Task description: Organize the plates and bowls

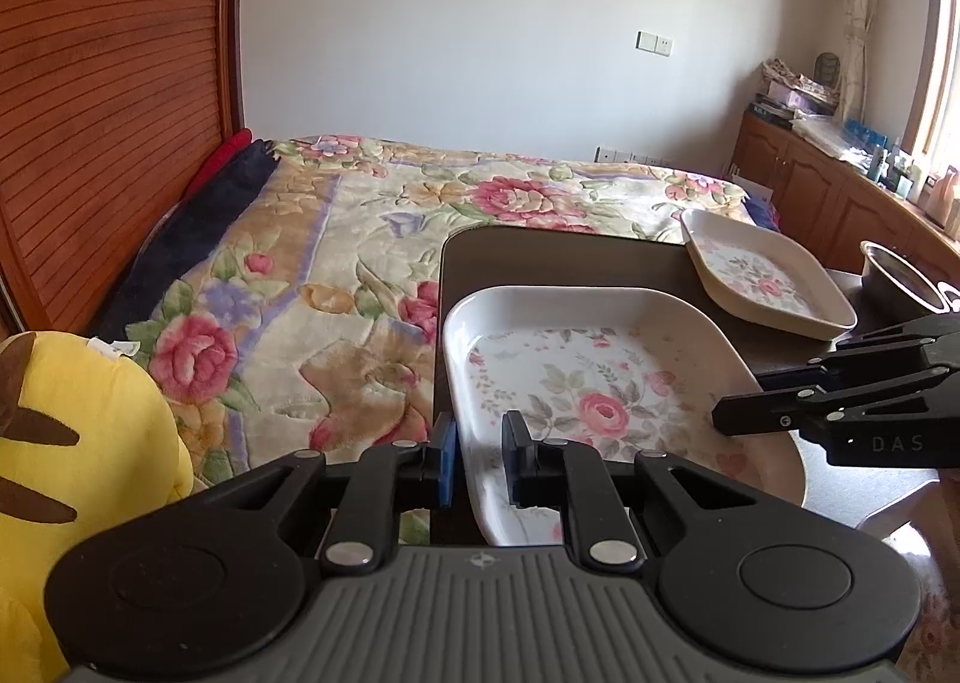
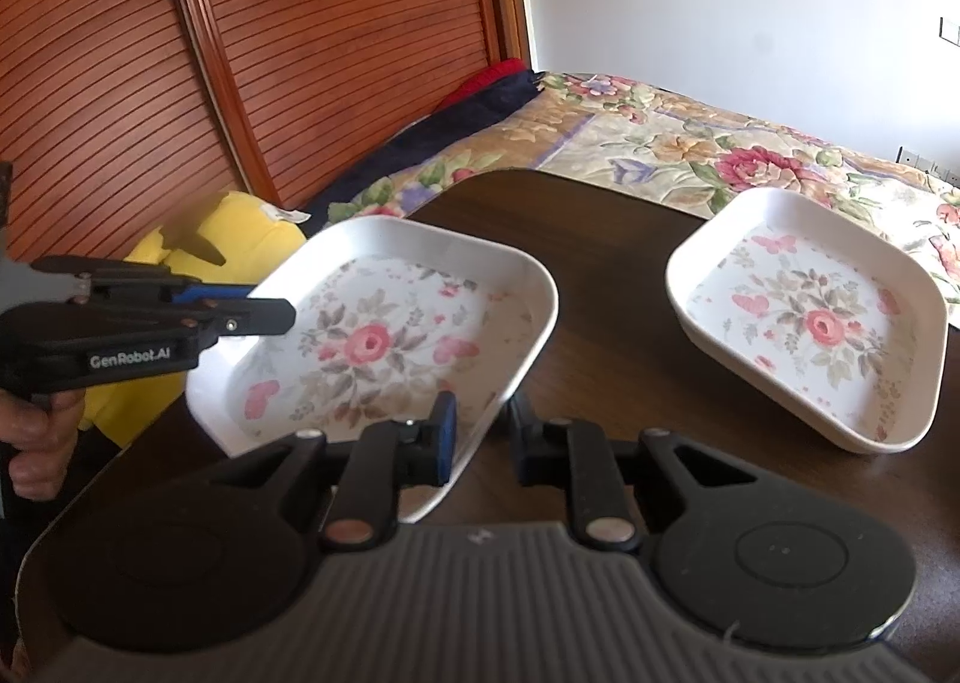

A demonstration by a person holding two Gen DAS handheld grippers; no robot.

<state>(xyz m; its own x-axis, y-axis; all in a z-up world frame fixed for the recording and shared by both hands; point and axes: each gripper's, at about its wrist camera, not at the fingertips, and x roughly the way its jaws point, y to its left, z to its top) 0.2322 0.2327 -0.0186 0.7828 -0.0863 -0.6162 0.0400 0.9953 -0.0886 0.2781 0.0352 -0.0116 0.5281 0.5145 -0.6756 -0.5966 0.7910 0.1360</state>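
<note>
Left wrist: left hand-held gripper [image 1: 480, 458] pinching near plate [image 1: 600, 383] rim on desk [image 1: 570, 257]; second plate [image 1: 762, 275] beyond. Right wrist: right hand-held gripper [image 2: 483, 437] pinching same plate's [image 2: 384, 341] opposite rim.

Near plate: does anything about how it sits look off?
Yes. The near plate is tilted, its right edge lifted clear of the dark table, with both grippers' fingers straddling opposite rims. The far plate sits apart, also looking slightly tipped. Nothing spilled or broken.

Both grippers' fingers [image 1: 447, 458] narrowly parted
</note>
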